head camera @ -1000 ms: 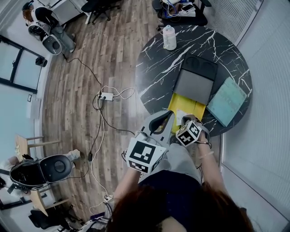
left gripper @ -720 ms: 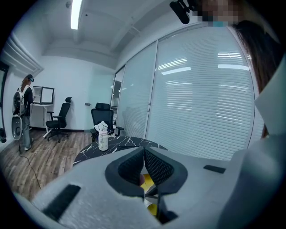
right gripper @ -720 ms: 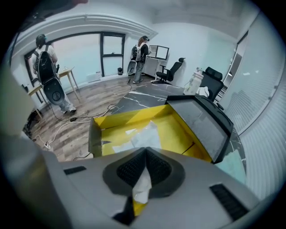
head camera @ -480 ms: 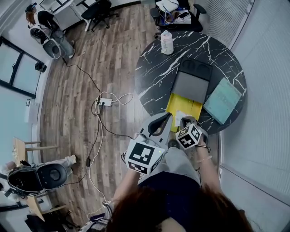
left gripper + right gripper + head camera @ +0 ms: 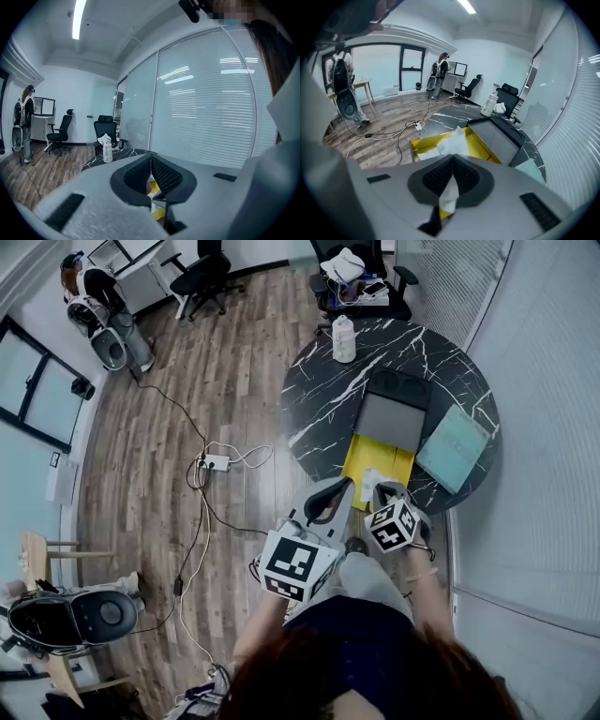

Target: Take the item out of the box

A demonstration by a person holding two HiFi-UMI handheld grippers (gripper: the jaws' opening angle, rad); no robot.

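An open yellow box (image 5: 386, 452) lies at the near edge of the round black marble table (image 5: 328, 390). White wrapping paper (image 5: 371, 482) lies crumpled in it. My right gripper (image 5: 388, 492) hangs over the box's near end, shut on a strip of that paper (image 5: 449, 197), which trails up from the box (image 5: 423, 144). Just left of the box, my left gripper (image 5: 343, 484) is shut with its pads together and nothing seen between them. In the left gripper view the jaws (image 5: 151, 158) meet, and yellow shows below them. What lies under the paper is hidden.
A dark grey lid (image 5: 394, 414) lies beyond the box, and a teal flat packet (image 5: 454, 448) to its right. A white bottle (image 5: 344, 338) stands at the table's far edge. A power strip with cables (image 5: 217, 462) lies on the wooden floor at left. Office chairs stand beyond the table.
The head view has drawn back, so the table looks smaller and farther. Both grippers stay shut near the box's near end, the right one still pinching the paper.
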